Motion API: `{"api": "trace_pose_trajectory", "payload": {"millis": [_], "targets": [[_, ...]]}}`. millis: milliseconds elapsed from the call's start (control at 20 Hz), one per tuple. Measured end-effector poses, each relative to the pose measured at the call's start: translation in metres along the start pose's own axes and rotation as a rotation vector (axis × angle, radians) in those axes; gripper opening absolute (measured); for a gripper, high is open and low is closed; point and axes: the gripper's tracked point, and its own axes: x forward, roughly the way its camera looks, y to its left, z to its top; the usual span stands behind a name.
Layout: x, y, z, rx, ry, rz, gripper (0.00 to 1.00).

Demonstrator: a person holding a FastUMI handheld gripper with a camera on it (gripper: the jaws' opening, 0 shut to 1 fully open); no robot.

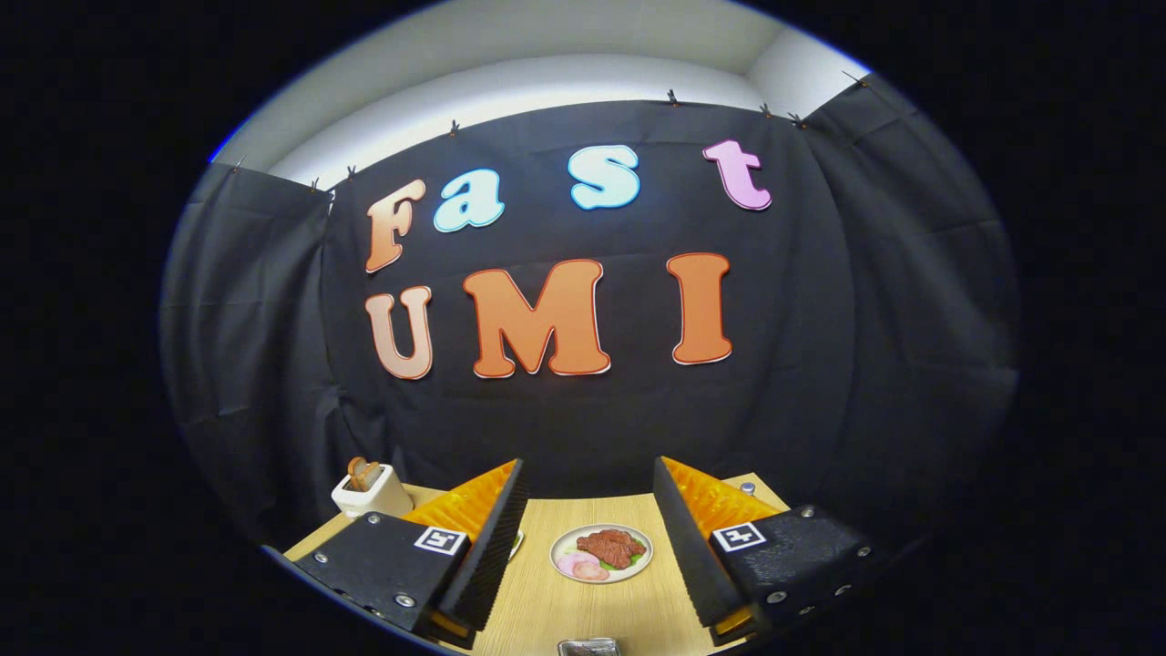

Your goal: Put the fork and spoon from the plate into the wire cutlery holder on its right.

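Tongs: you held the gripper high over the table, its fingers spread wide with nothing between them but open air.
Table: pale wood tabletop ran below and ahead of both fingers to the black cloth wall.
Toaster: a cream toaster with a slice standing in it sat at the far edge, outside the left finger.
Food plate: a white plate of meat and greens lay between the fingers, well below them; it looked like a bystander, not your target.
Rim sliver: a curved edge peeked from behind the left finger; it may have been the plate with the fork and spoon, but the finger hid too much to tell.
Shiny speck: a small metal glint showed just beyond the right finger's tip, possibly the wire holder; too little to say.
Step, as judged: nothing was gripped yet, so this was the search before the first pick.
Advice: you would have done well to tip the view down and leftward, and to keep the fingers wide until a handle lay squarely between them.
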Motion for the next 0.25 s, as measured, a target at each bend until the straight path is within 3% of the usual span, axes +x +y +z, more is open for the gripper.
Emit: {"api": "trace_pose_trajectory", "payload": {"millis": [250], "targets": [[0.0021, -0.0065, -0.0079, -0.036, 0.026, -0.020, 0.83]]}}
